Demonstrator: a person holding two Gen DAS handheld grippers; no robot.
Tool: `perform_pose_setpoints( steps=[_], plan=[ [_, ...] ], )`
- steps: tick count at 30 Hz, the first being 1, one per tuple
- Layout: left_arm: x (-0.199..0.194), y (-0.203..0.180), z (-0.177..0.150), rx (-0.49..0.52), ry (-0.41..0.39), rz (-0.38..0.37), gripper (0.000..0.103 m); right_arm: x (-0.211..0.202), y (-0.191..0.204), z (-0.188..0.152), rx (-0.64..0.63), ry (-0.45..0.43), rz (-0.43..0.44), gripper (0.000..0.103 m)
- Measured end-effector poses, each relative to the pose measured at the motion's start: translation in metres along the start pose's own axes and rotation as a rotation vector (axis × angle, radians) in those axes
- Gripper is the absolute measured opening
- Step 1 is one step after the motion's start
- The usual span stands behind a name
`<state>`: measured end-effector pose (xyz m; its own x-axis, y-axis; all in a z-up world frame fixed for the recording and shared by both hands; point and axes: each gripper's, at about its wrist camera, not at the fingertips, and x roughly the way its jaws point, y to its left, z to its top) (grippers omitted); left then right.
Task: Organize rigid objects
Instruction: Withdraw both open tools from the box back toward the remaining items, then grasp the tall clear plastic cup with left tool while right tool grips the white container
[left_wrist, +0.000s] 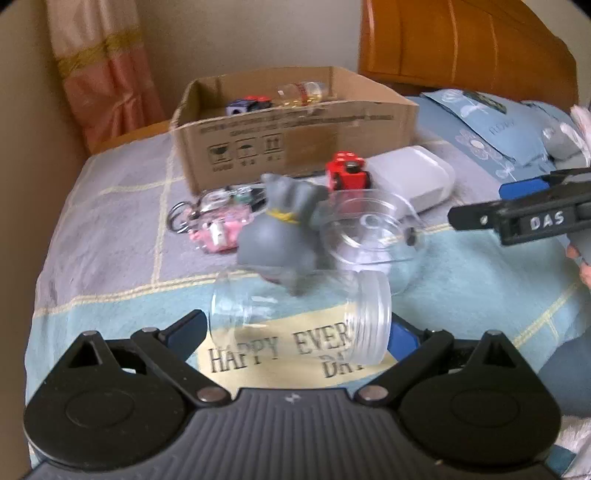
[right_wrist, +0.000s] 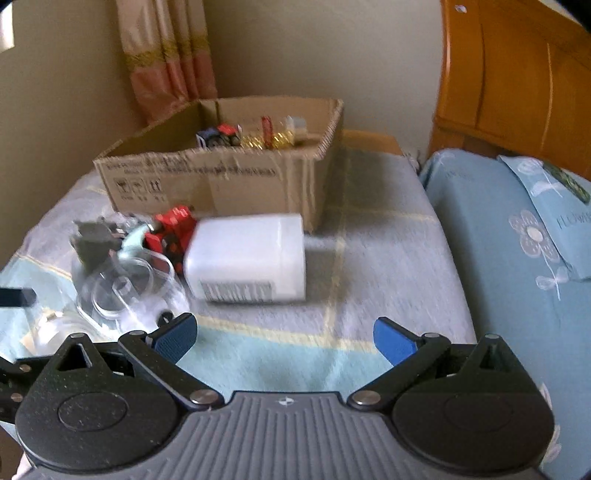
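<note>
A clear plastic jar (left_wrist: 299, 314) lies sideways between the fingers of my left gripper (left_wrist: 299, 328). The jaws stand wide open, with the jar's ends close to both pads. Just beyond are a grey toy animal (left_wrist: 280, 236), a clear cup (left_wrist: 369, 229), a red toy car (left_wrist: 347, 170) and a white plastic container (left_wrist: 410, 177). The cardboard box (left_wrist: 295, 129) stands behind them with a toy car and a small bottle inside. My right gripper (right_wrist: 284, 339) is open over bare blanket, short of the white container (right_wrist: 247, 258). It also shows as a black bar, the right gripper (left_wrist: 480, 205).
A pink keychain with rings (left_wrist: 218, 229) lies left of the grey toy. A blue pillow (right_wrist: 517, 240) and a wooden headboard (right_wrist: 517, 74) stand on the right. A curtain (right_wrist: 170, 48) hangs behind the box. A hand (left_wrist: 583, 266) shows at the right edge.
</note>
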<state>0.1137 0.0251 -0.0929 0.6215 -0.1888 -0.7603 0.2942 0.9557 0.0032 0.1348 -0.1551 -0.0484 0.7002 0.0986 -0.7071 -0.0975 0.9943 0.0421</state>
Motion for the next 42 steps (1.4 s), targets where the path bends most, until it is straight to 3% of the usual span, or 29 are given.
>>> perform_pose_setpoints(
  steps=[8, 15, 24, 29, 33, 42],
  plan=[
    [0.004, 0.008, 0.0, -0.003, -0.017, -0.013, 0.098, 0.021, 0.016, 0.033, -0.059, -0.053, 0.021, 0.103],
    [0.003, 0.012, 0.002, -0.01, -0.024, -0.037, 0.098, 0.053, 0.021, 0.042, -0.063, 0.011, -0.009, 0.103],
    [0.005, 0.01, 0.004, 0.064, -0.015, -0.033, 0.098, 0.053, -0.002, 0.026, -0.115, 0.074, -0.084, 0.103],
    [0.012, 0.008, -0.002, 0.091, 0.022, -0.033, 0.099, 0.057, -0.011, 0.02, -0.141, 0.098, -0.046, 0.103],
    [0.013, 0.015, -0.007, 0.042, 0.017, -0.065, 0.102, 0.062, -0.023, 0.022, -0.106, 0.115, 0.02, 0.103],
    [0.014, 0.015, -0.008, 0.055, 0.006, -0.069, 0.102, 0.063, -0.028, 0.019, -0.167, 0.064, 0.075, 0.103]
  ],
)
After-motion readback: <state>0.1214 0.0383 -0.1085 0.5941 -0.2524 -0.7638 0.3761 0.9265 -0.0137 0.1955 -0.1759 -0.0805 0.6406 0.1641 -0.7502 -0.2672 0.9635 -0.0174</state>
